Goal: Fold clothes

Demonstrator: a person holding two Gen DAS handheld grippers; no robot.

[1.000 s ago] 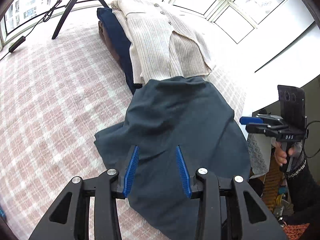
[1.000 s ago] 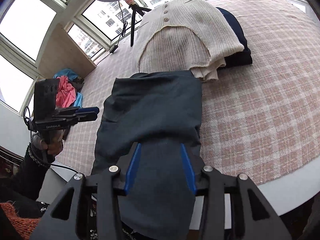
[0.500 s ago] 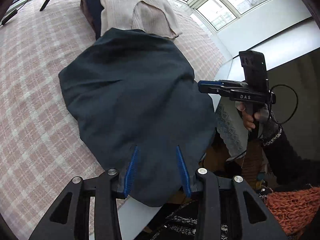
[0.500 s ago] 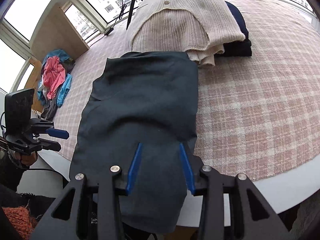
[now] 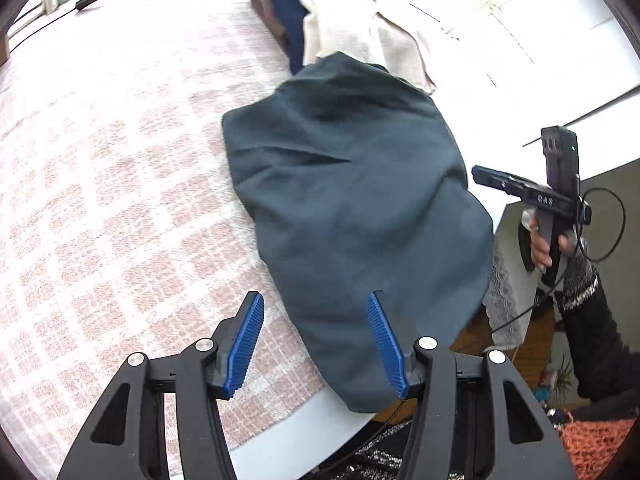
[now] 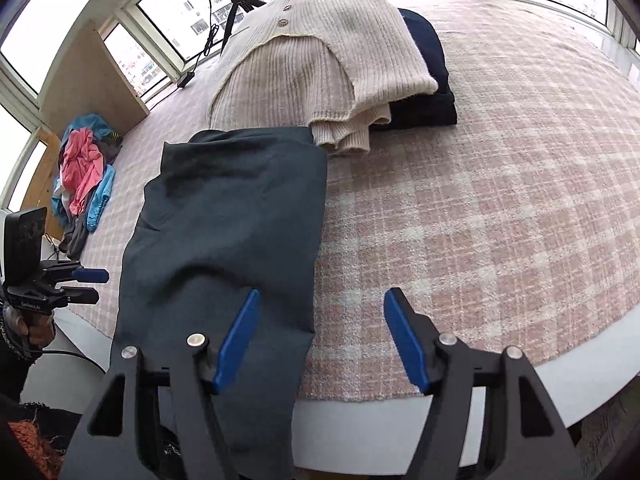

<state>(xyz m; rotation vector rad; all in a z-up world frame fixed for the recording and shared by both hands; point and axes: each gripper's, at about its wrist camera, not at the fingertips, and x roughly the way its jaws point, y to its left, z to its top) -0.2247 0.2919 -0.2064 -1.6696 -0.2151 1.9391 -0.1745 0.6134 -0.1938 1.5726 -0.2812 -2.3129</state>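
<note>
Clothes heap (image 6: 82, 172): right view only

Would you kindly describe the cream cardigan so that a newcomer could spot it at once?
Start at the pink checked cloth that covers the table and follow it toward the windows to the stack of folded clothes. The cream cardigan lies on top of that stack, over a navy garment. Its ribbed knit and its buttons mark it out from the plain dark teal garment in front of it.
</note>
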